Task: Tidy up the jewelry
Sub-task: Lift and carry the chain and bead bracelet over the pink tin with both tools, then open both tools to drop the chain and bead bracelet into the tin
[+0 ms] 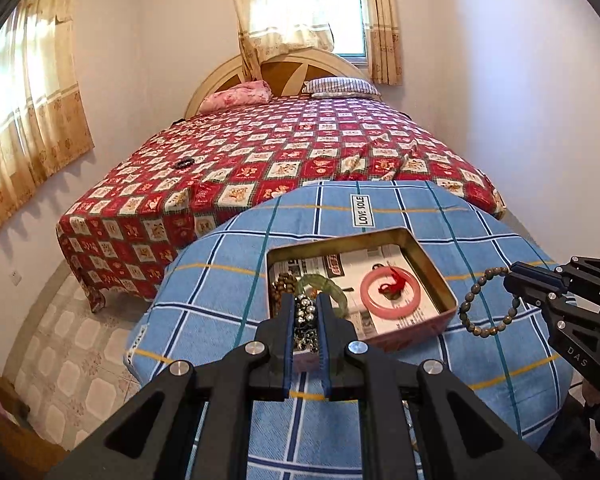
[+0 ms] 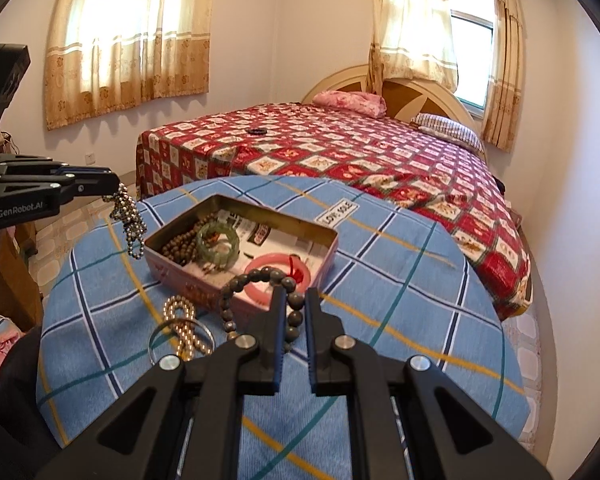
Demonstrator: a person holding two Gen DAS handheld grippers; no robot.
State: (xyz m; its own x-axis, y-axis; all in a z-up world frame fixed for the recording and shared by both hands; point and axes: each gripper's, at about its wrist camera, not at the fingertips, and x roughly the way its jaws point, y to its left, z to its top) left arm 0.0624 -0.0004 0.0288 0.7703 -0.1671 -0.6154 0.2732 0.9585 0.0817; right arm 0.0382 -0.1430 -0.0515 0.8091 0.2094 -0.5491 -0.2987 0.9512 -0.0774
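An open pink tin (image 1: 440,280) (image 2: 236,202) lined with newspaper sits on the round table under a blue checked cloth (image 2: 380,280). Inside lie a pink bangle (image 1: 390,292) (image 2: 300,274) with a red tassel, a green bracelet (image 1: 328,284) (image 2: 218,242) and brown beads (image 1: 280,282) (image 2: 178,242). My left gripper (image 1: 305,300) (image 2: 118,186) is shut on a silver bead chain (image 1: 306,312) (image 2: 130,220), which dangles over the tin's near left corner. My right gripper (image 2: 294,296) (image 1: 510,276) is shut on a grey bead bracelet (image 2: 256,276) (image 1: 476,308), held above the tin's right side.
A pale gold bead string (image 2: 184,320) and a thin metal bangle (image 2: 158,334) lie on the cloth in front of the tin. Behind the table stands a bed with a red patterned spread (image 1: 280,152), with a small dark ring (image 2: 257,131) on it. Tiled floor lies to the left.
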